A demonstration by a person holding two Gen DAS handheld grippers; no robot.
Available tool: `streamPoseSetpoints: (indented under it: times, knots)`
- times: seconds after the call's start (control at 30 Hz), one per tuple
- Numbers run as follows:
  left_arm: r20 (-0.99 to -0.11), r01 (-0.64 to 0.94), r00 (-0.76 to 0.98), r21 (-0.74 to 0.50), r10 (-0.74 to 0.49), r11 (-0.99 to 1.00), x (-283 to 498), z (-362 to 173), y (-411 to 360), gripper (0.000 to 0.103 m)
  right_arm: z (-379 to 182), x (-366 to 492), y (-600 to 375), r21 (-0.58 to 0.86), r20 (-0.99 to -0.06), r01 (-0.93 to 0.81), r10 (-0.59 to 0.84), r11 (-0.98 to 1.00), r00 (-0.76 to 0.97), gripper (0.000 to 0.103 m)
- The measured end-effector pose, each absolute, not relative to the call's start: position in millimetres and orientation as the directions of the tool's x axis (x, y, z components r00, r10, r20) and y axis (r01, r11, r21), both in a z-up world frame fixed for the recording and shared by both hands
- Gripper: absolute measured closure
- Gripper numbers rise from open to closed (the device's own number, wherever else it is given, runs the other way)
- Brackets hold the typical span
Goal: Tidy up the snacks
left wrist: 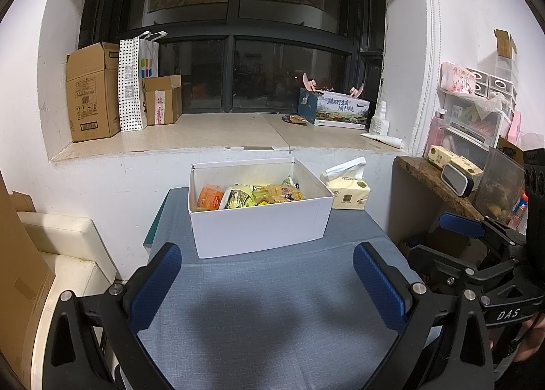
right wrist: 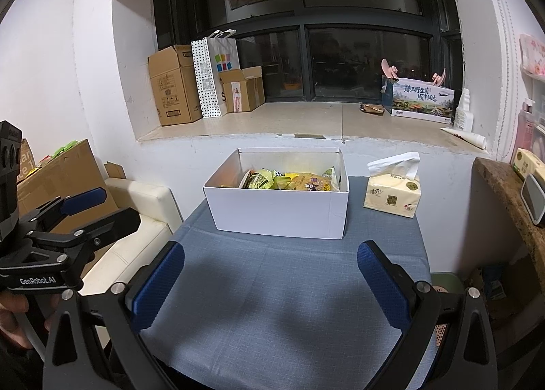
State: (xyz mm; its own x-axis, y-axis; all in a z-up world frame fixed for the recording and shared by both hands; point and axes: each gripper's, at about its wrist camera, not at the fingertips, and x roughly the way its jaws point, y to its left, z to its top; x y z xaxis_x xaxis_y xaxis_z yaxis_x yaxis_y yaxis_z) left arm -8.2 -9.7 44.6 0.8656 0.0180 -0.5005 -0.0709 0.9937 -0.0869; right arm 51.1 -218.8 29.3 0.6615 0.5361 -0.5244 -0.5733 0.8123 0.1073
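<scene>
By my reckoning the job was close to finished, or else hardly begun; the pictures alone did not settle which. The snacks point(left wrist: 252, 194) all lay inside the white box point(left wrist: 262, 230), which sat in the middle of the frame on the blue-clothed counter point(left wrist: 272, 305): an orange cup at its left end, green and yellow packets in the middle, a pale noodle pack toward the right. No snack lay loose on the cloth in front of the box. If sorting inside the box was meant, that part was still to do, since the packets lay jumbled against each other.

A tissue pack point(right wrist: 391, 194) stood just beside the box, to its right in the frame, apart from it.

My left tongs point(left wrist: 269, 287) were spread wide at the bottom of the left wrist view, holding nothing and touching nothing, with only bare cloth between the blue pads. My right tongs point(right wrist: 272, 284) were equally wide and empty in the right wrist view, hanging above the cloth short of the box's front wall. Each pair also showed at the edge of the other's view.
</scene>
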Motion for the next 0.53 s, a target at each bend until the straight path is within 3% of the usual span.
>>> streamPoseSetpoints:
  times: [0.53]
  knots:
    - [-0.501,-0.069,0.865,-0.088,0.015,0.994,-7.4,43.4,-9.5,0.000,28.7,50.1,-217.5,0.106,-0.528,-0.576,0.537,0.811,0.658,0.000]
